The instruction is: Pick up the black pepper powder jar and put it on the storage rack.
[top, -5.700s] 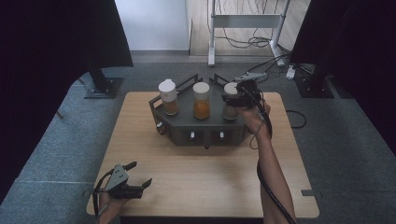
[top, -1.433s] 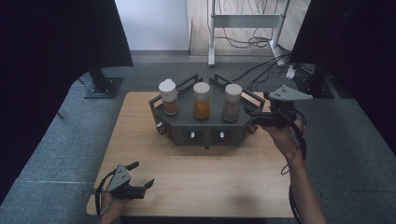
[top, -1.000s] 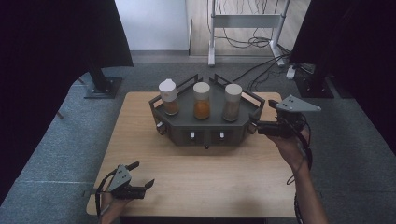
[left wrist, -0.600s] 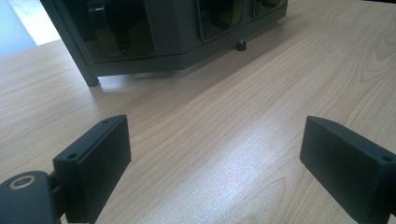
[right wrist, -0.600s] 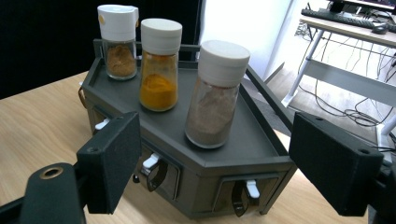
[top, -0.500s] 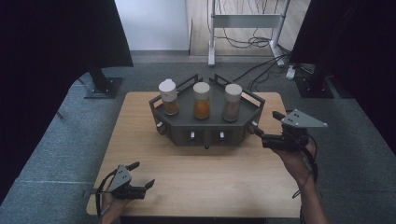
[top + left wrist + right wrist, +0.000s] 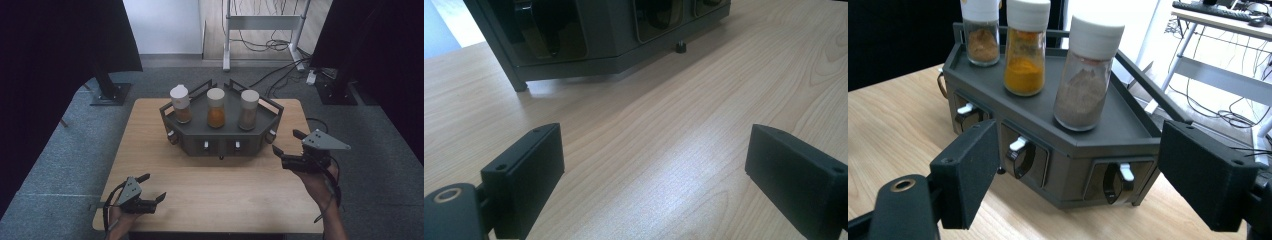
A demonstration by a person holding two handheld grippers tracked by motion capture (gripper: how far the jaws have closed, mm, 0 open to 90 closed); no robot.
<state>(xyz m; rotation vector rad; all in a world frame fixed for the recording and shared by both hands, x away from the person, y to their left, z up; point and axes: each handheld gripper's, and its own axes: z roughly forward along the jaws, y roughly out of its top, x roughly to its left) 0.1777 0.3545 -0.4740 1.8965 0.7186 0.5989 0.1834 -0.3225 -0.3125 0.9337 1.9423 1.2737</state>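
My right fingers hang just off the right front corner of the spice rack, spread apart with nothing between them. The thing nearest them is the jar of grey-brown powder: clear glass, round, with a white cap, filled to roughly three quarters with a dull taupe powder. It stands upright on the right end of the rack's top tray, its long axis vertical and the cap pointing straight up.

Beside it, toward the middle, stands a jar of orange-yellow powder, and farther along a jar of brownish-orange powder, both upright and white-capped too. The three are set apart in a shallow arc.

The rack is a dark grey, angular box with a low rail round the tray. Its front faces carry little recessed windows, each with a small white lever; the one at the right corner faces my right fingers.

The rack sits at the far middle of the wooden desk. My left fingers rest low at the near left of the desk, also wide apart and holding nothing.
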